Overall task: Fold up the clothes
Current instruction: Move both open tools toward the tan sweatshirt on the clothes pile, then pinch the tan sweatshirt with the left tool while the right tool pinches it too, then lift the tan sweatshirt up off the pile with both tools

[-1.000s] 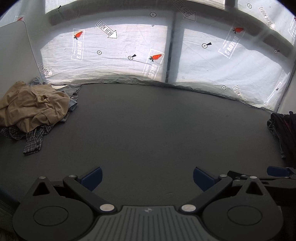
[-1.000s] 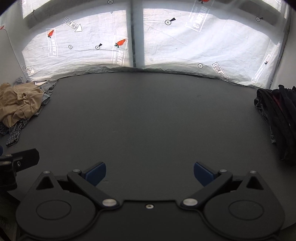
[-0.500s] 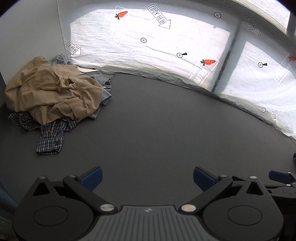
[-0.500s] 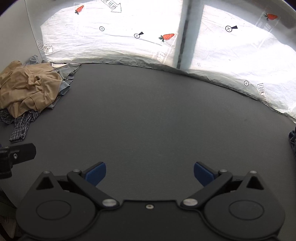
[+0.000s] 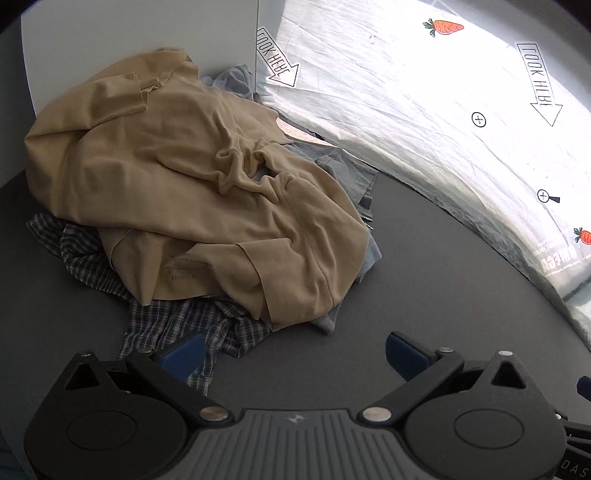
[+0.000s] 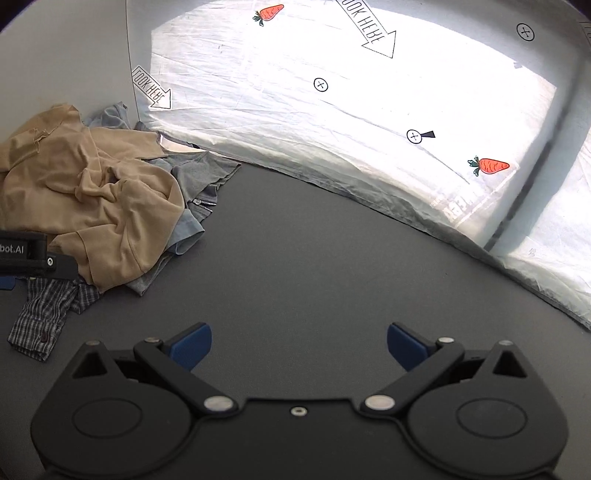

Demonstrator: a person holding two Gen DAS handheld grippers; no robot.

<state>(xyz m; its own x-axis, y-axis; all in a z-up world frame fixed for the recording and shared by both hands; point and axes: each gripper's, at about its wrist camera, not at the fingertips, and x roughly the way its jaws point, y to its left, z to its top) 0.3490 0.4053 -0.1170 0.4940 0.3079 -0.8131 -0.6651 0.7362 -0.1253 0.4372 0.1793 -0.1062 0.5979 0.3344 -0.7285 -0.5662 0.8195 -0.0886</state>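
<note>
You're at the pick-up step: left gripper (image 5: 291, 349) jaws spread, hanging over the plaid shirt (image 5: 177, 325) at the clothes pile's near edge, tan shirt (image 5: 192, 192) on top, right gripper (image 6: 299, 345) spread over bare table (image 6: 314, 258); next, pinch one garment free.

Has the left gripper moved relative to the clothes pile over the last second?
Yes. The left gripper has swung left and closed in on the clothes pile; its left finger now overlaps the plaid shirt, while the pile itself stays against the white wall.
</note>
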